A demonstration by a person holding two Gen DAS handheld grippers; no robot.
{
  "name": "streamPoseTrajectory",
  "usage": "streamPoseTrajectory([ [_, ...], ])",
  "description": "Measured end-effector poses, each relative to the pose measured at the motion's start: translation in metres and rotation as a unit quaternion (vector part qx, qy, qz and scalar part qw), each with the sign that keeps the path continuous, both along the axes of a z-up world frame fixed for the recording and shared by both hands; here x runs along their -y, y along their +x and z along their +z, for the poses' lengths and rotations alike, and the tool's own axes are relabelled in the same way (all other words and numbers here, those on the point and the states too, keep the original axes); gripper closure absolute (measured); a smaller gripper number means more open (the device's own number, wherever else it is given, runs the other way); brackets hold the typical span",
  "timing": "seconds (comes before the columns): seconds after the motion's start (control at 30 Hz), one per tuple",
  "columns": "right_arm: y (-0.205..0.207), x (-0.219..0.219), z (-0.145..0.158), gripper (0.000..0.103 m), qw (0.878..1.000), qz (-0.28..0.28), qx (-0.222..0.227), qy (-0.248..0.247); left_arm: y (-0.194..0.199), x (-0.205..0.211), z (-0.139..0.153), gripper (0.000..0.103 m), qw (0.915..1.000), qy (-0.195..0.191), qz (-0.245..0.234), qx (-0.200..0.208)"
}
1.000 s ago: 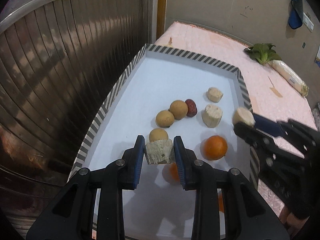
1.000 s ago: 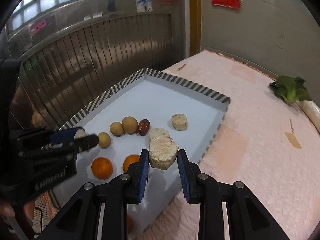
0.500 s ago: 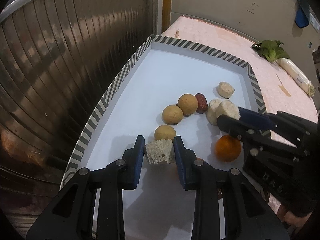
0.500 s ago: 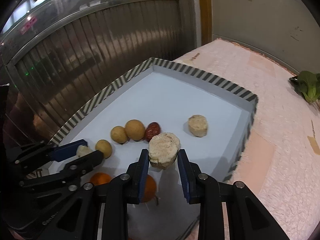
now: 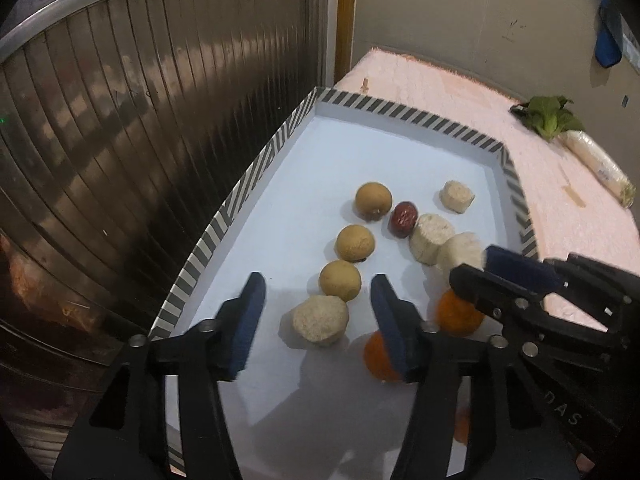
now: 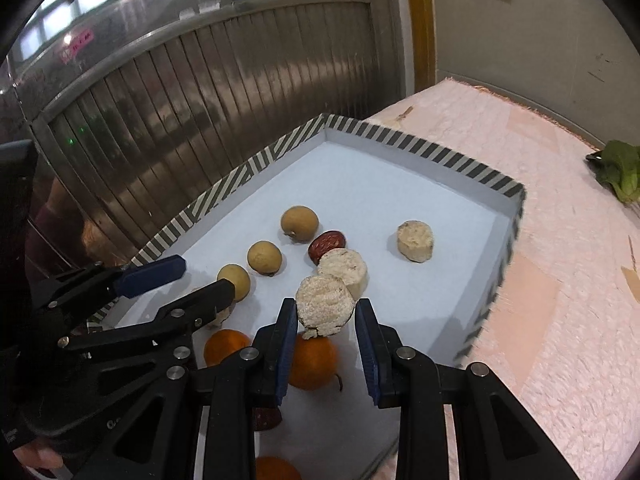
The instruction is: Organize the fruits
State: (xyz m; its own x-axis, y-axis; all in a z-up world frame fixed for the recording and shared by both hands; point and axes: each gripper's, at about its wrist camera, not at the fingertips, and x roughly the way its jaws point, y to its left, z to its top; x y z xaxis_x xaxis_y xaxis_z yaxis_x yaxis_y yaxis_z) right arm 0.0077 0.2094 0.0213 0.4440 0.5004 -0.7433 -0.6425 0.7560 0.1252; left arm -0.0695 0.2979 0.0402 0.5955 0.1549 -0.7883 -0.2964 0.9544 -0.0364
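Now, sorting well on | my left gripper, jaws just opened, has let a pale chunk onto the tray beside the brown fruits | my right gripper grips another chunk above the oranges, unplaced.

Orange half hidden by left gripper finger; dark fruit mostly covered by right gripper.
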Motion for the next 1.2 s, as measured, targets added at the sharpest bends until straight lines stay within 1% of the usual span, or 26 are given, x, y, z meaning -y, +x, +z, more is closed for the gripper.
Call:
streamPoseTrajectory([
  [0.1, -0.003, 0.008, 0.002, 0.074, 1.000, -0.002, -0.001, 0.007, -0.004, 0.002, 0.004, 0.045, 0.9999, 0.000, 0.002, 0.011],
  [0.2, -0.010, 0.012, 0.003, 0.074, 1.000, 0.001, 0.004, 0.012, -0.007, 0.008, 0.006, 0.045, 0.9998, 0.012, 0.001, 0.013],
  [0.3, -0.019, 0.017, 0.006, 0.074, 1.000, -0.002, 0.017, 0.007, -0.013, 0.012, 0.010, 0.045, 0.9996, 0.006, -0.001, 0.029],
  [0.37, -0.027, 0.023, 0.009, 0.074, 0.999, -0.011, 0.034, 0.003, -0.016, 0.016, 0.013, 0.045, 0.9992, 0.012, 0.001, 0.038],
  [0.47, -0.039, 0.036, 0.016, 0.074, 0.998, -0.027, 0.057, 0.010, -0.022, 0.024, 0.020, 0.045, 0.9984, 0.019, 0.006, 0.053],
  [0.53, -0.046, 0.045, 0.020, 0.069, 0.996, -0.043, 0.071, 0.017, -0.026, 0.028, 0.026, 0.045, 0.9978, 0.017, 0.007, 0.065],
  [0.6, -0.052, 0.053, 0.023, 0.056, 0.994, -0.059, 0.086, 0.021, -0.032, 0.034, 0.033, 0.045, 0.9967, 0.027, 0.008, 0.076],
  [0.7, -0.060, 0.066, 0.027, 0.056, 0.991, -0.079, 0.105, 0.035, -0.041, 0.045, 0.044, 0.045, 0.9937, 0.054, 0.009, 0.098],
  [0.8, -0.062, 0.074, 0.029, 0.056, 0.990, -0.087, 0.099, 0.043, -0.050, 0.049, 0.052, 0.045, 0.9917, 0.061, 0.009, 0.112],
  [0.93, -0.068, 0.076, 0.032, 0.056, 0.989, -0.093, 0.103, 0.048, -0.058, 0.052, 0.058, 0.045, 0.9903, 0.071, 0.012, 0.119],
  [1.07, -0.078, 0.078, 0.035, 0.055, 0.987, -0.095, 0.123, 0.050, -0.066, 0.056, 0.062, 0.045, 0.9906, 0.073, 0.010, 0.115],
  [1.2, -0.082, 0.080, 0.036, 0.054, 0.986, -0.097, 0.124, 0.056, -0.072, 0.062, 0.067, 0.045, 0.9890, 0.083, 0.008, 0.122],
])
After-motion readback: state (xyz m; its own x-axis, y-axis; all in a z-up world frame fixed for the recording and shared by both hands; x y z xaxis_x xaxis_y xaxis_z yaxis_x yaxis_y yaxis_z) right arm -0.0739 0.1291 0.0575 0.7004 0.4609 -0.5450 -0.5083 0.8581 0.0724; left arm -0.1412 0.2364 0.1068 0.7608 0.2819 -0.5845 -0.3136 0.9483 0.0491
